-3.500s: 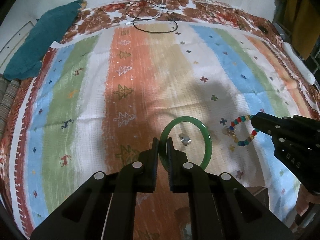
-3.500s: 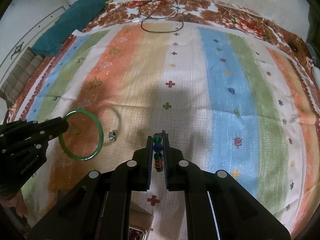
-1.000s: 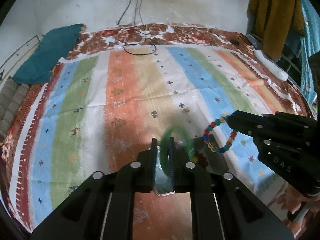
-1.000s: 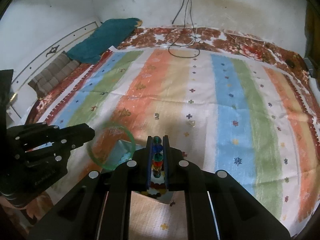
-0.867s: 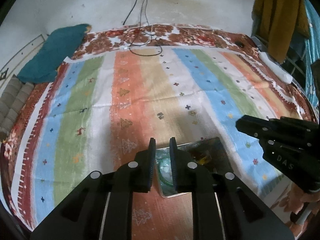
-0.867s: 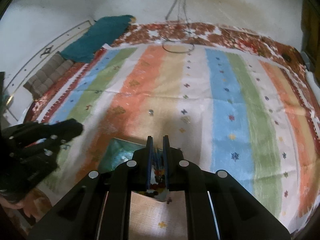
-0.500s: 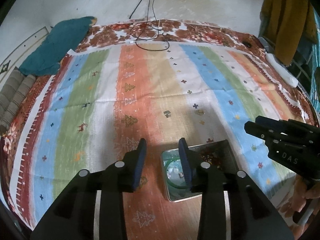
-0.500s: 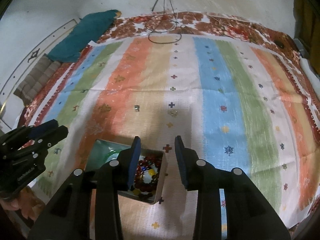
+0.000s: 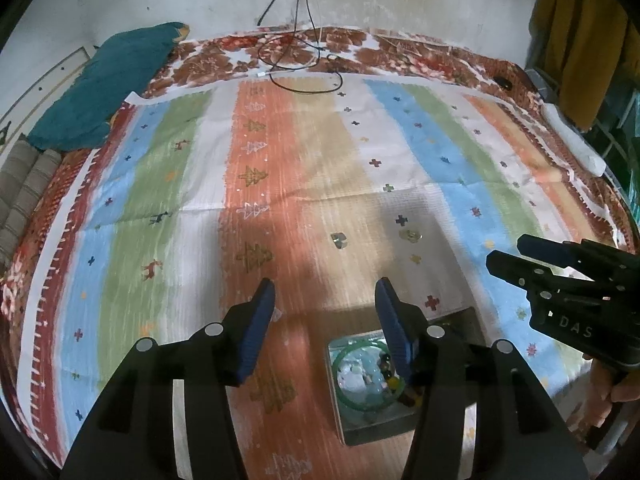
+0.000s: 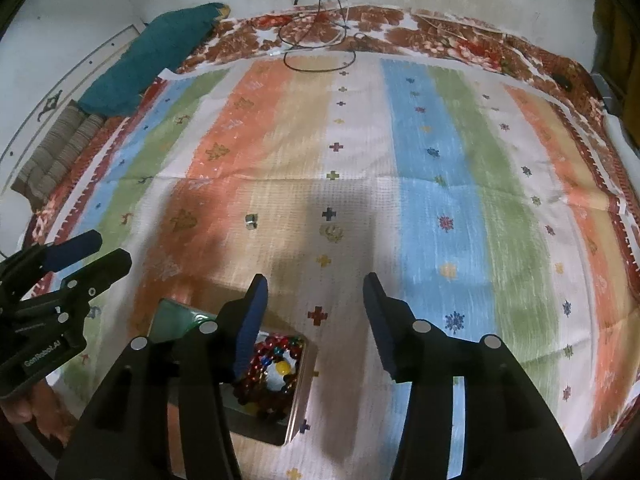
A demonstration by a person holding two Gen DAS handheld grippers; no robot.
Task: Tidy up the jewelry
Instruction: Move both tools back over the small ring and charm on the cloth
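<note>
The left gripper (image 9: pixel 324 300) is hovering above the striped bedspread (image 9: pixel 280 160), its jaws spread wide and holding nothing. Below and just right of its jaws, a small metal tin (image 9: pixel 360 424) is sitting on the bed, serving as the collection point for the jewelry. A green bangle (image 9: pixel 348 396) is lying flat inside the tin's left part, and a multicoloured beaded bracelet (image 10: pixel 272 364) is lying bunched in its right part; the wide jaws are consistent with both items being released here.

Further from the tin, two small items are lying loose on the bedspread: a silver ring (image 10: pixel 251 221) on the tan stripe and a pale yellowish trinket (image 10: pixel 332 233) just right of it, its kind too blurred to tell. These appear to be the remaining pieces to collect.

The right gripper (image 10: pixel 316 316) is hovering beside the tin, jaws equally wide and empty, leaving it free to approach the loose pieces.
</note>
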